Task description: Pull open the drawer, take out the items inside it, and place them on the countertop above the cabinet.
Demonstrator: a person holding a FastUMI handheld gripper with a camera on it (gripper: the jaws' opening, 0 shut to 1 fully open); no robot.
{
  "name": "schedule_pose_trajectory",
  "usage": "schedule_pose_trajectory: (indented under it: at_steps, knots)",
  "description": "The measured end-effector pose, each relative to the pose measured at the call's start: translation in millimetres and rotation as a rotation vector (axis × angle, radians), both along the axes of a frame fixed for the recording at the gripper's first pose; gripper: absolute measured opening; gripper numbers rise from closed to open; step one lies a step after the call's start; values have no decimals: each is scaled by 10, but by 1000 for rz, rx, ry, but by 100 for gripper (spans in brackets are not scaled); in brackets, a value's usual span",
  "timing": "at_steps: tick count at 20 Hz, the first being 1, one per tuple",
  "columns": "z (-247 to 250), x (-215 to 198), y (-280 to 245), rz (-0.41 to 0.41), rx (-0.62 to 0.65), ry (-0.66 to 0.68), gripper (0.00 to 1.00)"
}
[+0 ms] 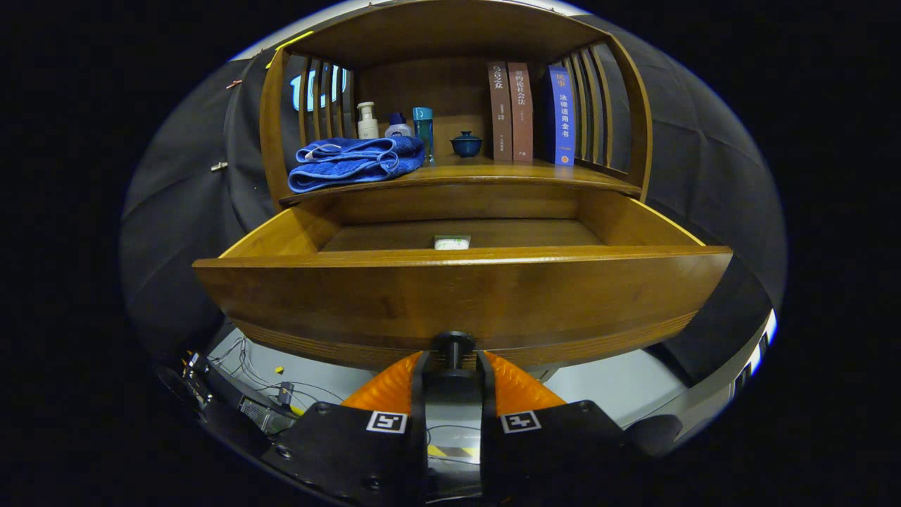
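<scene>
The wooden drawer (461,299) stands pulled far out of the cabinet, its front panel just ahead of my fingers. My gripper (452,359) is shut on the drawer's dark knob (452,346), with an orange finger (391,386) pressing on each side of it. Inside the drawer a small white item with a green edge (451,242) lies on the drawer floor, close behind the front panel. Above the drawer runs the countertop (486,171), which carries a folded blue towel (355,160) at its left.
On the countertop stand a pump bottle (367,121), a small white bottle (398,127), a teal bottle (424,131), a blue lidded cup (466,144) and three upright books (529,113). Slatted side walls close the shelf in. Cables (246,394) lie on the floor below.
</scene>
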State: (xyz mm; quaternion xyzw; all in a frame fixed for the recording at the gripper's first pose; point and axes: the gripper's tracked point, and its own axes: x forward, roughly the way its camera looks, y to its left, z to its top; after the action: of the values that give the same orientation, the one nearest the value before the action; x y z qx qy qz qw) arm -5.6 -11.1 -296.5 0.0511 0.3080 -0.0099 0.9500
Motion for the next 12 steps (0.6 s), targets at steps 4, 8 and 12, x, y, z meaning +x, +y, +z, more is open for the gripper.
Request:
schedule_pose_trajectory:
  at_steps: [4, 8, 12]
  knots:
    - [15, -225, 13, -5, 15, 25, 33]
    - [-99, -421, 26, -16, 47, 78, 33]
    - [-109, -439, 20, -18, 47, 75, 34]
